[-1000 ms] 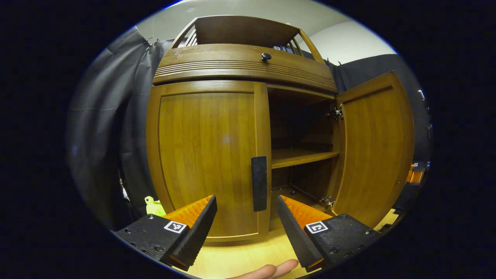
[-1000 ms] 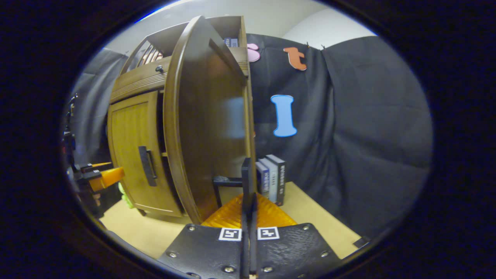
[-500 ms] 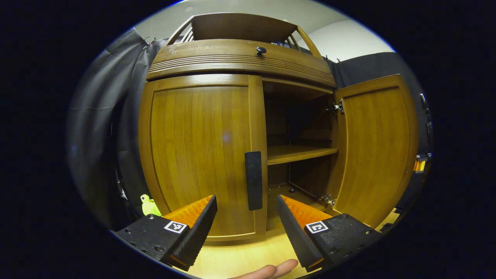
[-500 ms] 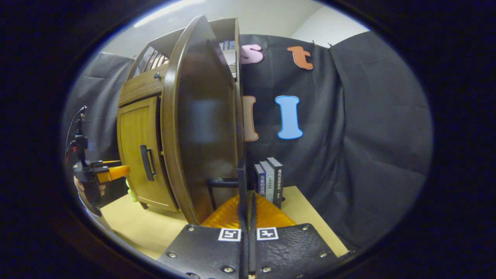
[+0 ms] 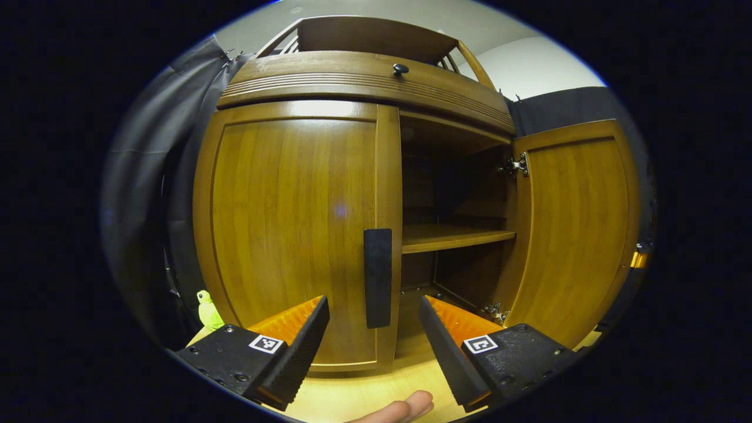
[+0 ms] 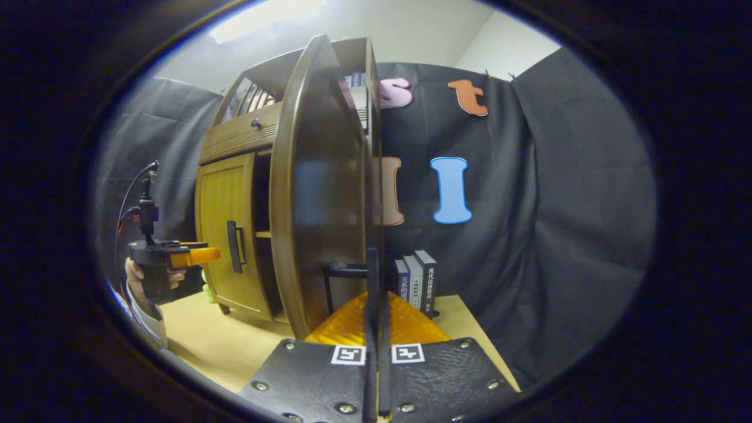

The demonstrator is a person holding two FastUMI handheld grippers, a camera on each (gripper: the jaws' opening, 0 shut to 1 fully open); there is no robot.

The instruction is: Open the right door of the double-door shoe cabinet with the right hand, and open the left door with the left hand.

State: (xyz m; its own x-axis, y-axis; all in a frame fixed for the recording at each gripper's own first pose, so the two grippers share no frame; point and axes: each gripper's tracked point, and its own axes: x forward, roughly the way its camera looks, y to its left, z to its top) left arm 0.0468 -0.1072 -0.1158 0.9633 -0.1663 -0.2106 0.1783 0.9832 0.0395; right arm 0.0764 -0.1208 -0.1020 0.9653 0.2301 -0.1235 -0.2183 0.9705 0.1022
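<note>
The wooden shoe cabinet fills the left gripper view. Its left door is closed, with a black upright handle on its right edge. My left gripper is open, and the handle stands just ahead of the gap between its fingers, apart from both. The right door stands swung out, baring a shelf. In the right gripper view my right gripper is shut on the right door's thin black handle, with the door edge-on. The left gripper hovers in front of the left door.
Three upright books stand on the light wooden tabletop beside the cabinet's right side. A small green toy sits at the cabinet's left foot. A drawer knob is above the doors. Black cloth walls close in behind.
My left gripper has moved nearer to the left door, so its handle looms larger. The right gripper has drawn the right door further out.
</note>
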